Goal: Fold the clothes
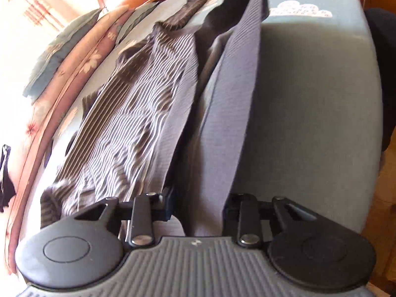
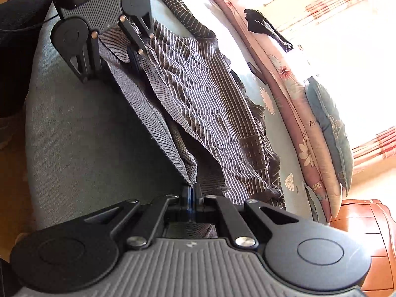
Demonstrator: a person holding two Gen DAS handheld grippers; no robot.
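Note:
A grey-brown striped knit sweater [image 1: 138,104] [image 2: 198,86] lies rumpled on a bed with a teal-grey sheet [image 1: 309,99] [image 2: 86,136]. Its plain ribbed hem [image 1: 237,79] [image 2: 153,113] is lifted off the sheet and stretched as a band between my two grippers. My left gripper [image 1: 199,198] [image 2: 110,66] has the bunched hem filling the space between its fingers, which press on it from both sides. My right gripper [image 2: 191,193] is shut, pinching the hem's other end at its tips.
Folded pink floral quilts [image 2: 292,113] [image 1: 86,57] and a blue cushion [image 2: 329,128] line the bed's far side under a bright window. A black garment [image 2: 267,28] lies on the quilts. Orange wooden furniture [image 2: 366,235] stands beyond. A person's dark clothing [image 2: 17,37] is at the near bed edge.

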